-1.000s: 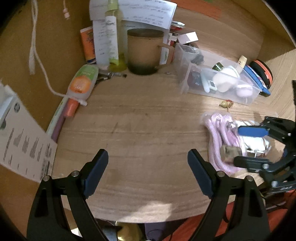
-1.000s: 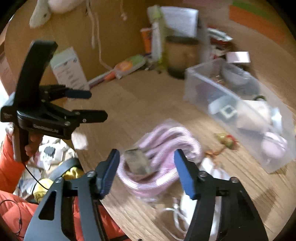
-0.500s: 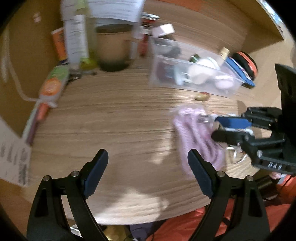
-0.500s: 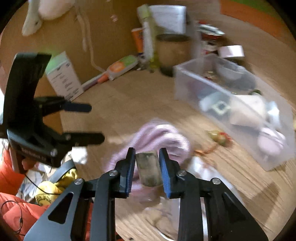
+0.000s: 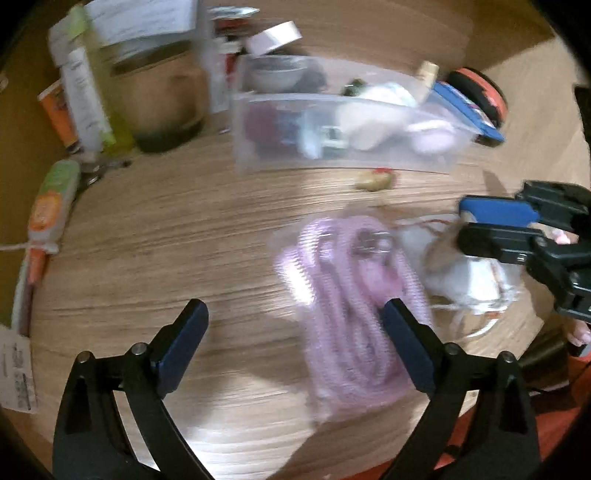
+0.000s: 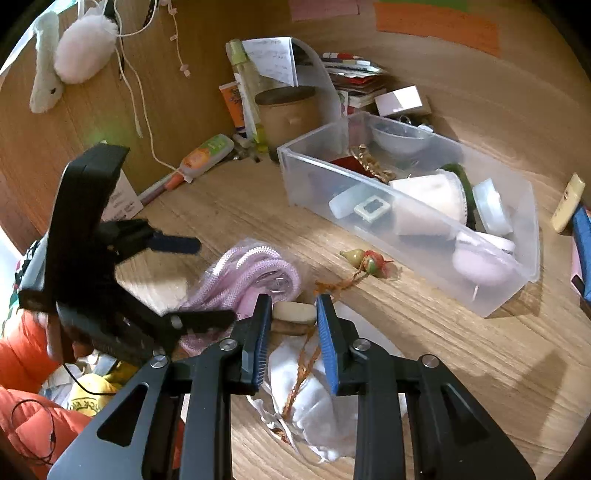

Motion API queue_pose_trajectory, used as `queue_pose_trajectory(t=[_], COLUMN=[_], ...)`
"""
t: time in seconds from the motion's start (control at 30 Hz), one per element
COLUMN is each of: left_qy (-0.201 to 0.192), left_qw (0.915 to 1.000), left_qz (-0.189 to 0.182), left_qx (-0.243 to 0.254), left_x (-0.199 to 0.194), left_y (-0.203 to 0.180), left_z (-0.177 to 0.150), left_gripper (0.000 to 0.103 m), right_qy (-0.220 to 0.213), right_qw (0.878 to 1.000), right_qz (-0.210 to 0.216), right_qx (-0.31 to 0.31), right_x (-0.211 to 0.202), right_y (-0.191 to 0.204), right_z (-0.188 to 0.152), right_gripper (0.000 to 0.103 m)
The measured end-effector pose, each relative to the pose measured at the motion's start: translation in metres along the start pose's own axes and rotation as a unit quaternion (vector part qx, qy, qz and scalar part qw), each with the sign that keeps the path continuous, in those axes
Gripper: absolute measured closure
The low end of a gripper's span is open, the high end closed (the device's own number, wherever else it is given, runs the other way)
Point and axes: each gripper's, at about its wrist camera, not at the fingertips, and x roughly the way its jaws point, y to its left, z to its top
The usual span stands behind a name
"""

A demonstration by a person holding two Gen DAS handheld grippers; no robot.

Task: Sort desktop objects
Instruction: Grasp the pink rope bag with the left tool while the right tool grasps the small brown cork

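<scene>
Gripping beige block [image 6: 294, 312] – right gripper [image 6: 290, 317] | left gripper [image 5: 293, 345] spread above pink cord [image 5: 347, 295] | clear bin [image 6: 413, 206] beyond

Setting: a home desk nook, lived-in, not a lab bench. Wood-grain desktop [image 6: 461, 343] with matching wood panels behind. Clutter along the back: stacked booklets and papers [image 6: 354, 77], a lotion tube [image 6: 231, 107], a lidded brown jar [image 6: 290, 114]. A plush toy [image 6: 74, 51] hangs on the panel. Coloured sticky notes [image 6: 436, 20] are stuck above. A clear plastic organiser bin [image 6: 491, 295] holds personal odds and ends.
</scene>
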Motion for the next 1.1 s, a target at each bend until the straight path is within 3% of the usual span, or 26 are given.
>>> queue_pose_trajectory(t=[0.07, 0.23, 0.47, 0.63, 0.83, 1.1], left_qy=[0.006, -0.004, -0.015, -0.024, 0.014, 0.041], left_qw=[0.9998, 0.9985, 0.9991, 0.9993, 0.9984, 0.9978], left_qz=[0.001, 0.053, 0.037, 0.02, 0.018, 0.02], left_qx=[-0.018, -0.015, -0.011, 0.022, 0.052, 0.048], left_x=[-0.002, -0.01, -0.022, -0.028, -0.006, 0.022], left_y=[0.015, 0.03, 0.027, 0.008, -0.007, -0.006], left_z=[-0.001, -0.004, -0.003, 0.003, 0.004, 0.011], left_gripper=[0.006, 0.006, 0.006, 0.006, 0.006, 0.006], right_qy=[0.002, 0.024, 0.043, 0.056, 0.059, 0.02], right_qw=[1.0, 1.0, 0.999, 0.998, 0.998, 1.0], right_qz=[0.006, 0.01, 0.007, -0.001, -0.002, 0.009], right_qx=[0.0, -0.004, -0.012, -0.027, -0.023, 0.007], right_x=[0.003, 0.021, 0.041, 0.05, 0.058, 0.031], right_y=[0.0, 0.003, 0.006, 0.01, 0.009, 0.0], right_z=[-0.001, -0.002, 0.002, 0.005, 0.005, 0.009], right_gripper=[0.08, 0.08, 0.08, 0.08, 0.08, 0.081])
